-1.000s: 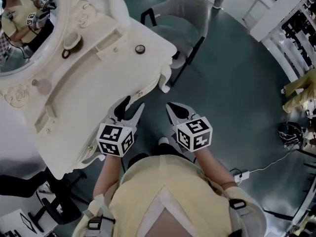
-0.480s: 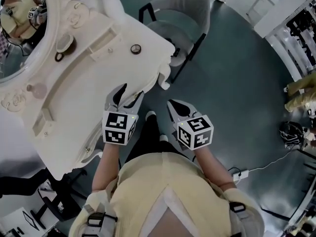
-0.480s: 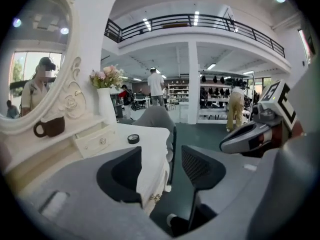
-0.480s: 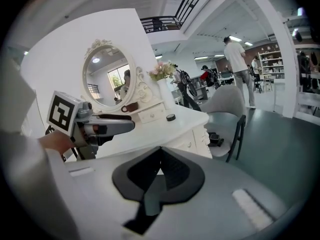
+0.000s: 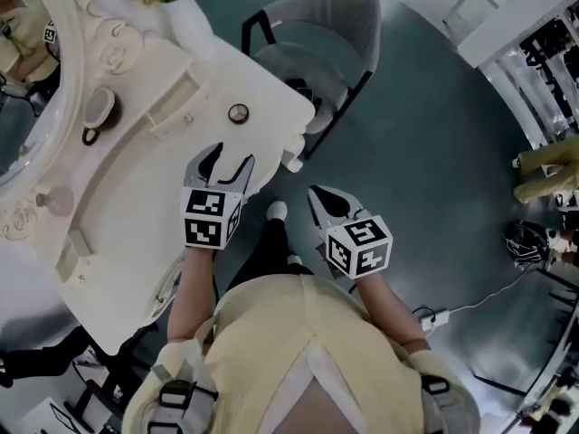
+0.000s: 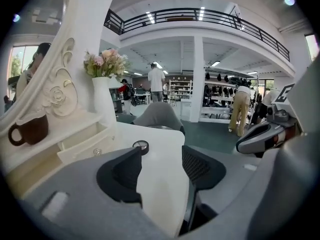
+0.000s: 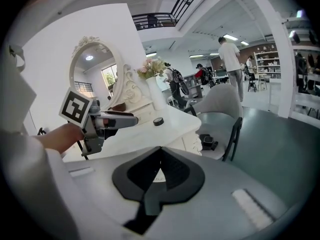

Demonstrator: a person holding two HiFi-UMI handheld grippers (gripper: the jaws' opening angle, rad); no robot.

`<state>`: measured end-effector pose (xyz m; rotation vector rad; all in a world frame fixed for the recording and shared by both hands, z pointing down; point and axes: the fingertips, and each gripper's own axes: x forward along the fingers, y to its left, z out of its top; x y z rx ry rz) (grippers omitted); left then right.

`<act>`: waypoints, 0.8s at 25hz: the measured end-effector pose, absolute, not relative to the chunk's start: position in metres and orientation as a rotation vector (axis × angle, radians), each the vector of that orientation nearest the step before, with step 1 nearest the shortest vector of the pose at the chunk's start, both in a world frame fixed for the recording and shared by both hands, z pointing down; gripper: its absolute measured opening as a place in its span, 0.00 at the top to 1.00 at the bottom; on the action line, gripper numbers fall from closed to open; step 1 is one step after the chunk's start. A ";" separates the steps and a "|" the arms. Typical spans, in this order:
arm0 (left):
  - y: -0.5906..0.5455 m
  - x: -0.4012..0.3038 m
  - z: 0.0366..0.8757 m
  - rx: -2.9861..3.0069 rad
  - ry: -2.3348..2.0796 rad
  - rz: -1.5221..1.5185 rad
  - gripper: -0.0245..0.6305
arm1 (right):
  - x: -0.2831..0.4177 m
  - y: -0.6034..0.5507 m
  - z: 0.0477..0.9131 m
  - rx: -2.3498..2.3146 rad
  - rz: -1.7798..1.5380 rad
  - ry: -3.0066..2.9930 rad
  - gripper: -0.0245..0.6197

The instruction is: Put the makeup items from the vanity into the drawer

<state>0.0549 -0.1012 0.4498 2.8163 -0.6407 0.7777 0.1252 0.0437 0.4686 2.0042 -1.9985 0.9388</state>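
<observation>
White vanity (image 5: 136,206) top carries a small round compact (image 5: 238,113), which lies near its far right corner. The compact is just right of a little knobbed drawer (image 5: 176,98) that juts from the raised shelf.

The left gripper (image 5: 231,156) hovers over the tabletop with its jaws spread wide and only bare tabletop showing between them. The compact sits apart from them, a little farther on and roughly in line with the left jaw's tip, untouched.

The right gripper (image 5: 318,202) hangs off the vanity's right edge above the grey floor (image 5: 434,152), its jaws pressed together and empty.

A brown mug (image 5: 95,111) stands on the shelf to the left, by the mirror (image 5: 27,89). A grey chair (image 5: 326,34) sits beyond the far corner.
</observation>
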 end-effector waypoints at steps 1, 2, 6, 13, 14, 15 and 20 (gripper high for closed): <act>-0.107 0.060 0.453 2.816 -0.630 0.790 0.57 | 0.128 0.037 0.470 2.006 0.945 -1.994 0.96; -0.113 0.064 0.456 2.815 -0.621 0.802 0.57 | 0.131 0.031 0.470 2.007 0.951 -1.991 0.96; -0.141 0.081 0.469 2.799 -0.608 0.849 0.56 | 0.144 0.005 0.474 2.009 0.970 -1.972 0.96; -0.174 0.105 0.493 2.737 -0.548 0.881 0.56 | 0.164 -0.026 0.486 2.012 1.034 -1.911 0.96; -0.178 0.107 0.495 2.733 -0.547 0.887 0.56 | 0.166 -0.031 0.487 2.012 1.037 -1.907 0.96; -0.181 0.109 0.498 2.731 -0.547 0.892 0.56 | 0.168 -0.037 0.487 2.011 1.040 -1.903 0.96; -0.191 0.113 0.510 2.721 -0.521 0.914 0.56 | 0.173 -0.064 0.487 1.994 1.037 -1.908 0.96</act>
